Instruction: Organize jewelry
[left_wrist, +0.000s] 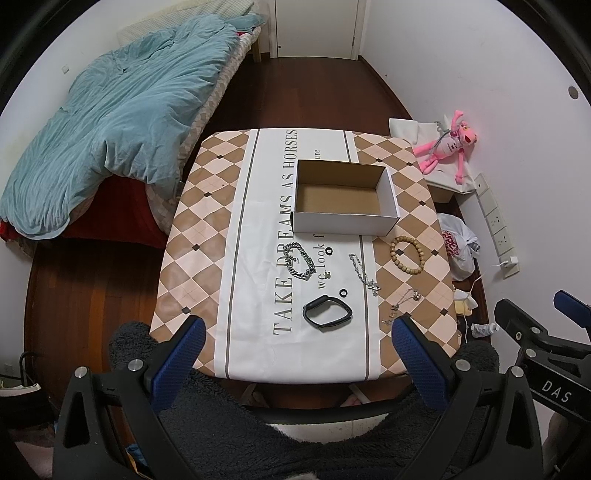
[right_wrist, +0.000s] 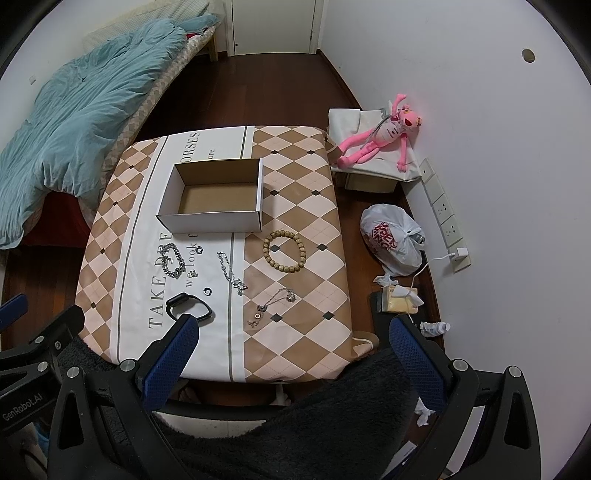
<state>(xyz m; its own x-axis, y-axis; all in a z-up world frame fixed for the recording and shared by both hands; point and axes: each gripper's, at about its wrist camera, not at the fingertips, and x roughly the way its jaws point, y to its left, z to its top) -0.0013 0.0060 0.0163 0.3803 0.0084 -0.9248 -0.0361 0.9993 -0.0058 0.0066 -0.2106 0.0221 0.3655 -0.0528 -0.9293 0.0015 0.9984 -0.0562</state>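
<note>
An empty white cardboard box (left_wrist: 345, 220) (right_wrist: 214, 220) stands open on the far half of the table. In front of it lie a chunky silver chain bracelet (left_wrist: 302, 261) (right_wrist: 173, 260), a thin silver chain (left_wrist: 364, 274) (right_wrist: 231, 272), a wooden bead bracelet (left_wrist: 407, 254) (right_wrist: 284, 251), a black band (left_wrist: 327, 311) (right_wrist: 190, 307), a pendant necklace (left_wrist: 404, 301) (right_wrist: 275, 302) and small black rings (left_wrist: 343, 293) (right_wrist: 207, 291). My left gripper (left_wrist: 295, 328) and right gripper (right_wrist: 291, 328) are both open and empty, above the table's near edge.
The table wears a checked cloth (left_wrist: 207, 206) with printed lettering. A bed with a teal duvet (left_wrist: 122, 110) is to the left. A pink plush toy (right_wrist: 380, 138), a white plastic bag (right_wrist: 393, 236) and a wall socket strip (right_wrist: 445, 218) are to the right.
</note>
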